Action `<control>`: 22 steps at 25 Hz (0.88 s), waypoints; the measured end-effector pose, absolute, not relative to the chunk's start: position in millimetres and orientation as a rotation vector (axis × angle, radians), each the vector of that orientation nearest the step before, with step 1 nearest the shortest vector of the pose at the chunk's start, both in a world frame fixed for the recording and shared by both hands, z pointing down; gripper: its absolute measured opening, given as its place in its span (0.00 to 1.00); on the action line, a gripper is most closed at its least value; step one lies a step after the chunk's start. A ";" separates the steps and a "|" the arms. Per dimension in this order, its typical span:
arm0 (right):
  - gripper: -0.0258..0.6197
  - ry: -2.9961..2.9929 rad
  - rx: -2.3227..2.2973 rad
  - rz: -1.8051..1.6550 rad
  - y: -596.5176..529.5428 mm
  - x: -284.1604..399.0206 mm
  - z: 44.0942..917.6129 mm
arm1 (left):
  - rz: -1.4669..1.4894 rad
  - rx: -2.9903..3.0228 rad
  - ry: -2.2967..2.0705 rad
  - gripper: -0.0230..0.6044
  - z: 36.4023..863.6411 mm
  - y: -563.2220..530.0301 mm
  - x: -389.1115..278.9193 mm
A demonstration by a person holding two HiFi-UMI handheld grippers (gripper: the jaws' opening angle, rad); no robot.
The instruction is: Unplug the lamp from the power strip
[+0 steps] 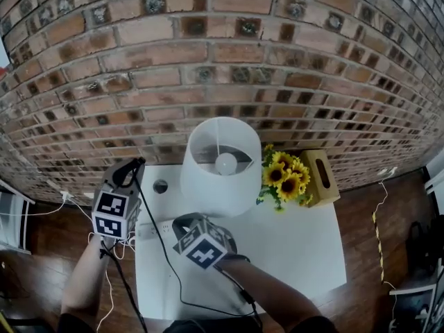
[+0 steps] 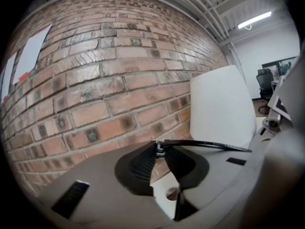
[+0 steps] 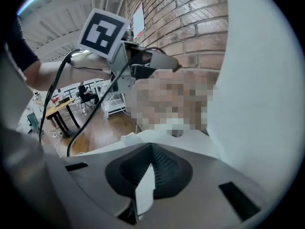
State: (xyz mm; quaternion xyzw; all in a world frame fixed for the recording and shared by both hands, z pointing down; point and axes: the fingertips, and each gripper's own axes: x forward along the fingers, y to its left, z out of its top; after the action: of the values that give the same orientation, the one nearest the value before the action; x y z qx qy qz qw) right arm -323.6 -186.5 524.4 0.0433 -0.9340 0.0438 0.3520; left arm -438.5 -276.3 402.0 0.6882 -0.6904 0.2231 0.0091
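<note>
Brick-backed white table [image 1: 298, 248], power strip [image 1: 156, 229] half hidden behind grippers, plug end barely legible; left gripper [image 2: 159, 149] clamped on black cord [image 2: 209, 147] above the strip beside lamp [image 1: 220, 164]; right gripper [image 3: 151, 150] jaws together, empty.

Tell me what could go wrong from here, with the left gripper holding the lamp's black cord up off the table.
1. The left gripper pinches the cord near its end, held up beside the lamp. Pulling farther could tug the lamp over, likely into the sunflowers next to it.
2. The cord's slack trails across the table past the right gripper, whose jaws are together and empty. It might snag there.
</note>
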 end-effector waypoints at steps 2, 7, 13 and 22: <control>0.04 -2.416 0.085 0.095 -183.3 -325.5 528.2 | 0.666 2.099 -2.112 0.16 426.4 -280.6 -446.5; 0.04 -2.423 0.034 0.121 -179.5 -330.6 533.0 | 0.680 2.008 -2.027 0.16 475.9 -289.4 -460.2; 0.04 -2.408 -0.007 0.170 -179.9 -335.0 544.8 | 0.735 1.952 -1.895 0.16 532.4 -297.8 -459.9; 0.04 -2.364 -0.019 0.291 -179.3 -326.9 565.2 | 0.871 1.892 -1.720 0.17 601.3 -308.9 -449.6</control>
State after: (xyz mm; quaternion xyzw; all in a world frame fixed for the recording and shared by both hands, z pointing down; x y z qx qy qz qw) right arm -326.9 -179.3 565.2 -0.0075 -0.9217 0.1133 0.3710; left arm -449.6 -308.9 601.3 0.6836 -0.6213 0.3146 0.2186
